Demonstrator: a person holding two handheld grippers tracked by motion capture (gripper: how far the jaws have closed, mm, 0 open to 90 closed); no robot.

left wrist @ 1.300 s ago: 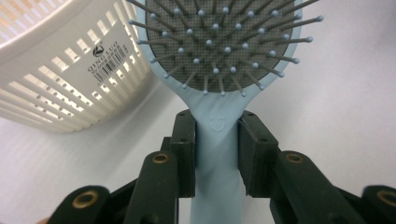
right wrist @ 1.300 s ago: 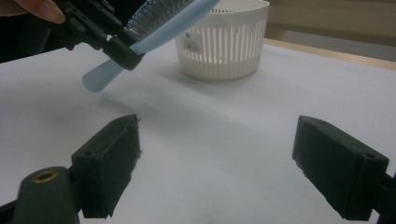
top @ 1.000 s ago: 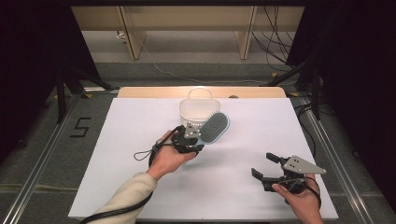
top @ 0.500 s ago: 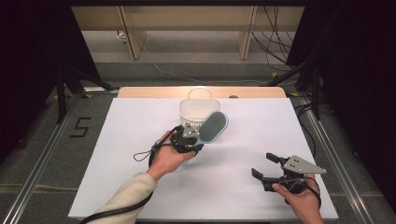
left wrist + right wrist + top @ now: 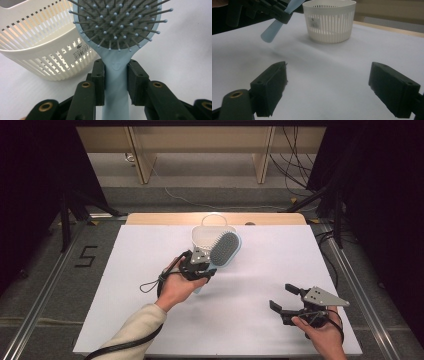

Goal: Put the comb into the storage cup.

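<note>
This looks like a lab. A white table [image 5: 150, 285] stands in a dark room. Cables [image 5: 295, 165] lie on the floor behind it.

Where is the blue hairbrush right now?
In the high view the hairbrush is mid-table, clamped by its handle in the left gripper, its head right beside the white basket.

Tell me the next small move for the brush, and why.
Probably carry the hairbrush a little further over the white slotted basket before lowering it. The left gripper clamps its handle, the head sits beside the basket's rim rather than inside, and the right gripper waits open.
</note>
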